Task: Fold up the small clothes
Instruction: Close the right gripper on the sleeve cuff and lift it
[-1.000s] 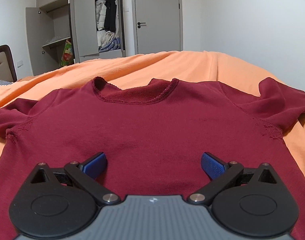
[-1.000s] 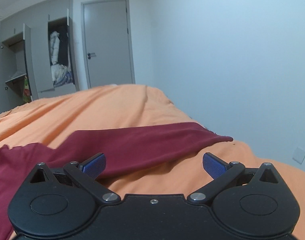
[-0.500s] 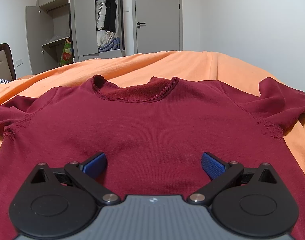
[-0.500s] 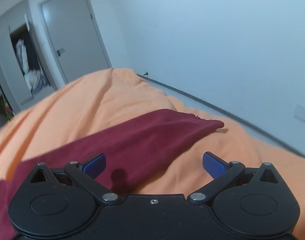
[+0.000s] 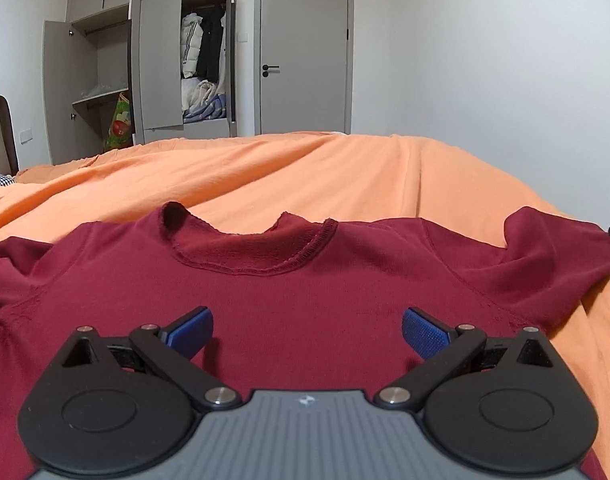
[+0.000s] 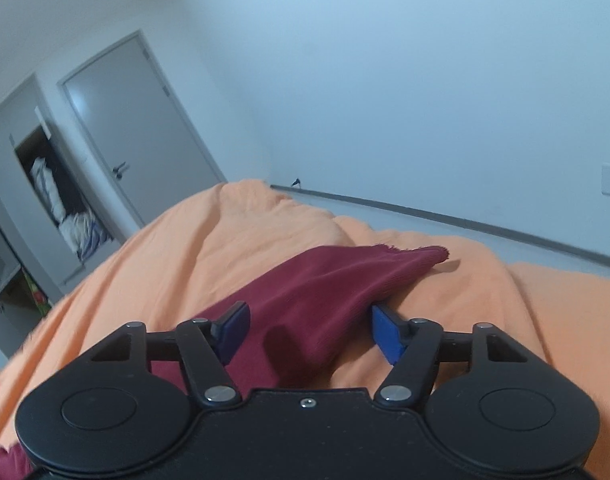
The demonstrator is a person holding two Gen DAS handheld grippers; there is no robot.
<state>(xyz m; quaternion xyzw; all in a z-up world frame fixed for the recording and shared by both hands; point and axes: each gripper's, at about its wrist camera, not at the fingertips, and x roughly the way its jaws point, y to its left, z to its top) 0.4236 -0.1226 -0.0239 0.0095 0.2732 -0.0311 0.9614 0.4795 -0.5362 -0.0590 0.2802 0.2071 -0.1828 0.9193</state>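
1. Lying flat on the orange bedspread [image 5: 305,168], the maroon shirt [image 5: 305,304] has its collar pointing away.
2. Its right sleeve [image 6: 345,280] runs straight ahead between the right gripper [image 6: 310,334] fingers, which stand partly open around it, not yet pinching.
3. Over the chest, the left gripper [image 5: 307,330] hangs wide and empty, so the right is nearer.

The left wrist view's edges are cutting off the red shirt's [image 5: 305,312] hem and left sleeve; the gripper body is hiding its near part

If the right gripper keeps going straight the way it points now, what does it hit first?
Most likely the dark red knit shirt's sleeve: it already lies between the right gripper's open blue fingers. Past its cuff comes the orange bedcover, though depth is unclear.
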